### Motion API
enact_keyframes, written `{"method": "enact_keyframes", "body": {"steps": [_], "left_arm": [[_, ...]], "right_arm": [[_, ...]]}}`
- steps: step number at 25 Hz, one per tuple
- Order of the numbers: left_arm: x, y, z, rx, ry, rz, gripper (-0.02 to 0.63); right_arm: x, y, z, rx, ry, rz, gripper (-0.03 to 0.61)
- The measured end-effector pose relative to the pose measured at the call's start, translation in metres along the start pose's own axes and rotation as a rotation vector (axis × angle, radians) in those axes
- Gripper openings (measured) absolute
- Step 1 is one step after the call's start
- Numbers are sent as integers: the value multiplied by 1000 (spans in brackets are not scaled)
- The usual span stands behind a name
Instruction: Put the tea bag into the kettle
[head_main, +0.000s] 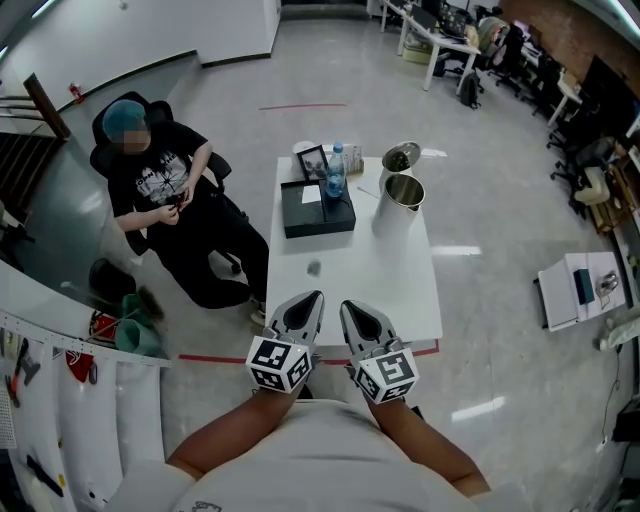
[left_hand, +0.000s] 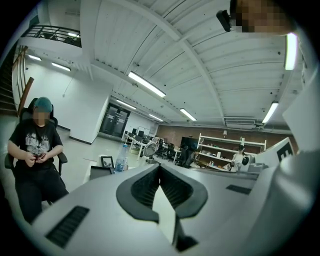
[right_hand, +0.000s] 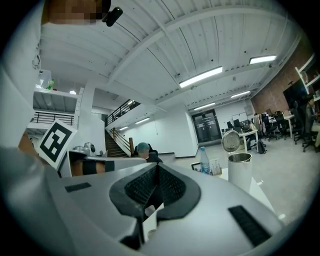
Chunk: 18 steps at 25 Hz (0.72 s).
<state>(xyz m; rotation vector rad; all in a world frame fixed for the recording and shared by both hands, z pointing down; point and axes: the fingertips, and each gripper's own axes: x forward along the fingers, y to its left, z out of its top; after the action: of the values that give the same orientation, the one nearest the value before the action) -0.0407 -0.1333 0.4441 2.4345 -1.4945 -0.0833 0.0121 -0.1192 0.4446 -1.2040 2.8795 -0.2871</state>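
Find left gripper (head_main: 312, 302) and right gripper (head_main: 353, 311) fully closed, empty, at table's (head_main: 400, 290) near edge. Place probable tea bag (head_main: 314, 267) mid-table, open kettle (head_main: 399, 200) near far right corner. Risk pinching flat bag poorly, dropping short.

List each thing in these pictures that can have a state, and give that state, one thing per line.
Kettle: upright on the table, lid swung open.
Water bottle: upright, capped.
Photo frame: standing.
Small grey item, possibly the tea bag: lying on the table, untouched.
Left gripper: fingers shut, empty.
Right gripper: fingers shut, empty.
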Motion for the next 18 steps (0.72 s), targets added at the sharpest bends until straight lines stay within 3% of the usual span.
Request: {"method": "enact_keyframes", "body": {"steps": [7,12,18], "left_arm": [[37,69,2,0,57,-50,11],[56,109,0,-76,104,-89,11],[69,138,-12,-99,146,-134,11]], "right_arm": [[73,-12,-17,35,35,-47,6],[114,-23,-29,55,73,-101,6],[143,-22,-47,75,114,-149,11]]}}
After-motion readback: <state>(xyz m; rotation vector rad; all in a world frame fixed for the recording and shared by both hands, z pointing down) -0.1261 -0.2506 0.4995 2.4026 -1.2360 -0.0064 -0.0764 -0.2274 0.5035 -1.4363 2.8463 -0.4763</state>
